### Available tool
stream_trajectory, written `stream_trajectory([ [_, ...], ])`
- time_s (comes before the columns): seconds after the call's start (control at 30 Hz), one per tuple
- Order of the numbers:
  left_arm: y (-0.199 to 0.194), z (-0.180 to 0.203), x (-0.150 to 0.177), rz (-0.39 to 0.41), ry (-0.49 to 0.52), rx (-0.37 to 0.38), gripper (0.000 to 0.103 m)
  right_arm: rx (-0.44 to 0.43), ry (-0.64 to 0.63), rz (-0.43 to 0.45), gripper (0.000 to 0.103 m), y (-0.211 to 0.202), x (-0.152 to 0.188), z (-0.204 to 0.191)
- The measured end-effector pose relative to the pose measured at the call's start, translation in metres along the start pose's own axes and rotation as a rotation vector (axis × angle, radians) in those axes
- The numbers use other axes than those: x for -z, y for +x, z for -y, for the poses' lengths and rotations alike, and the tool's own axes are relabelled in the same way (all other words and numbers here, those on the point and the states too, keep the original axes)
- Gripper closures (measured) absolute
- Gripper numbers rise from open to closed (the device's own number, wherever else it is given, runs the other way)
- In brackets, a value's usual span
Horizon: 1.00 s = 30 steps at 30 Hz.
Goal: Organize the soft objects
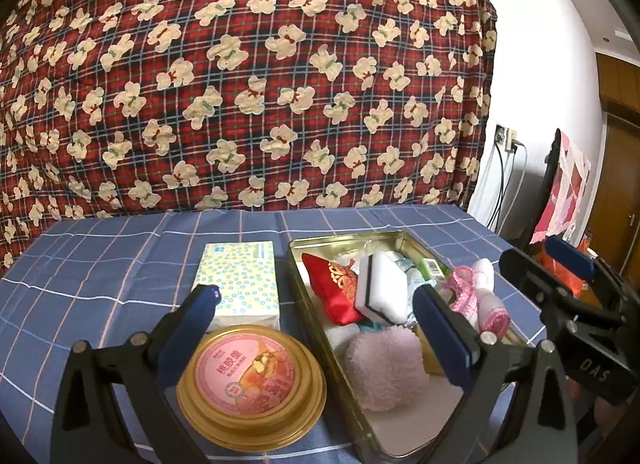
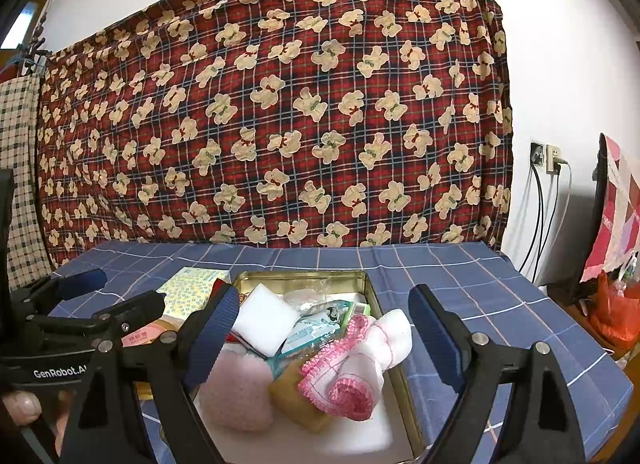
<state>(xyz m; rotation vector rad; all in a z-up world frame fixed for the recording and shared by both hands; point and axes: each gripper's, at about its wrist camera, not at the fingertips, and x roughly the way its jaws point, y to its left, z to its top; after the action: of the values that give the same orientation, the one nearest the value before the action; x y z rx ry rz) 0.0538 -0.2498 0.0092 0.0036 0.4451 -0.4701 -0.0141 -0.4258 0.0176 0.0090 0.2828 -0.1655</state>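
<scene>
Nearly done: soft things gathered in the tin (image 2: 384,316), both claws empty
Right claw (image 2: 320,334) stands wide over the pink-trimmed cloth (image 2: 360,364), sponge (image 2: 264,324) and puff (image 2: 236,392); left claw (image 1: 316,330), also wide, frames the tissue pack (image 1: 240,284) and round tub (image 1: 252,384) still outside

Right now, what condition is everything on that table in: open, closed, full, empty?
Metal tin: lid off, crowded with soft things.
Round can: sealed, beside the tin.
Tissue pack: closed, flat on the cloth.
Left gripper: open, holding nothing.
Right gripper: open, empty, above the tin.
</scene>
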Motion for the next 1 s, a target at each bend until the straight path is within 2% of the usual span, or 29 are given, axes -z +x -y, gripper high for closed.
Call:
stream_trajectory([
  [1.0, 0.0045, -0.0023, 0.0068, -0.027, -0.019, -0.008, 0.001, -0.004, 0.000, 0.003, 0.015, -0.0013, 0.0030, -0.0016],
])
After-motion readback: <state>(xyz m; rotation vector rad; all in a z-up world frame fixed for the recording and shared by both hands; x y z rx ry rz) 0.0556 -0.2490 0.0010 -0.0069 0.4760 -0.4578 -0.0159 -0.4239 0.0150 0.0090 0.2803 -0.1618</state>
